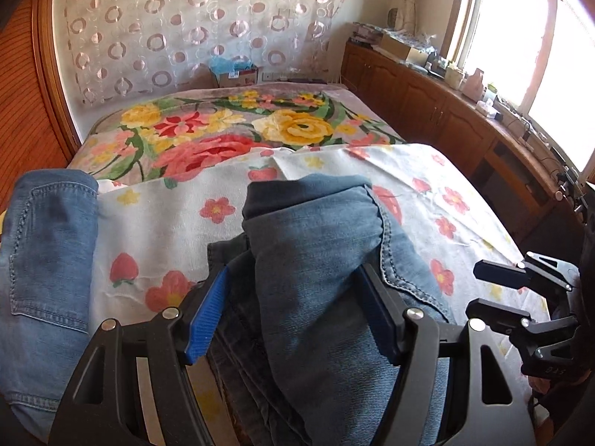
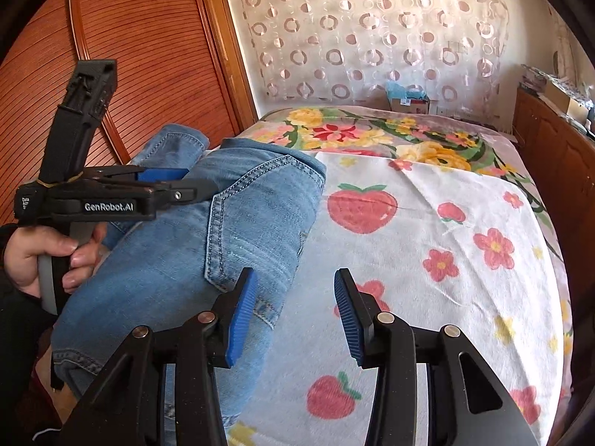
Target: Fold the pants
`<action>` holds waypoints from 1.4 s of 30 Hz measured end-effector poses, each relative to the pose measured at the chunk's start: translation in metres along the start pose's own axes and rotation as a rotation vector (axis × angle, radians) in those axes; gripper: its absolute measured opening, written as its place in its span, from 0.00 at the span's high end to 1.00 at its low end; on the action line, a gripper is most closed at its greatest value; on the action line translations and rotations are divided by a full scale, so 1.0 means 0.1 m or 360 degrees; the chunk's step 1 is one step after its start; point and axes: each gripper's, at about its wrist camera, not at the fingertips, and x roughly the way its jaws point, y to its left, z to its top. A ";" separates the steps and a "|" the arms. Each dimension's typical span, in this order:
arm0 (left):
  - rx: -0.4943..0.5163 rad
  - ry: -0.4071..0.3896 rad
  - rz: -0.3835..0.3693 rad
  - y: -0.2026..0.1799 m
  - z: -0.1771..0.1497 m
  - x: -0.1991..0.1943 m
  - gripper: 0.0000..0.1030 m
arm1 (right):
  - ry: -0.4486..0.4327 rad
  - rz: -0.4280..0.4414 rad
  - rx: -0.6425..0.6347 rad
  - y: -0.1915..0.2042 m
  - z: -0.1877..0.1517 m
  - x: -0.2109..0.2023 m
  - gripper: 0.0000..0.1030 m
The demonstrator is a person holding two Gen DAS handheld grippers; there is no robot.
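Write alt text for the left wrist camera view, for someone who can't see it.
The left gripper has a bunched fold of blue jeans between its blue-padded jaws, over a bed sheet printed with strawberries and flowers. The right gripper pokes in at the right edge, and a floral blanket lies beyond.

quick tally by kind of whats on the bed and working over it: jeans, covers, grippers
jeans: 1
bed covers: 2, the strawberry sheet and the floral blanket
grippers: 2, the left gripper and the right gripper
total: 5
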 end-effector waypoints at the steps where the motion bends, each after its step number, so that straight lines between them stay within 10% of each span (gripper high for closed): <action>1: 0.0001 0.0002 -0.0008 0.00 -0.01 0.01 0.32 | 0.0002 0.0001 -0.0001 0.00 0.00 0.00 0.57; 12: 0.0050 -0.0038 -0.0098 -0.10 -0.05 -0.09 0.87 | 0.0024 0.0008 0.0010 0.02 0.03 0.12 0.57; 22: 0.0073 -0.0198 -0.0107 0.03 -0.08 -0.71 0.89 | -0.0020 0.0099 -0.0039 0.16 0.16 0.04 0.57; 33: -0.0051 -0.0032 -0.0025 0.44 -0.37 -0.15 0.89 | 0.0095 0.0114 -0.0093 0.25 0.14 0.38 0.57; 42: -0.0016 -0.0027 0.0024 0.42 -0.40 -0.13 0.66 | 0.0139 0.0123 -0.0042 0.15 0.16 0.47 0.54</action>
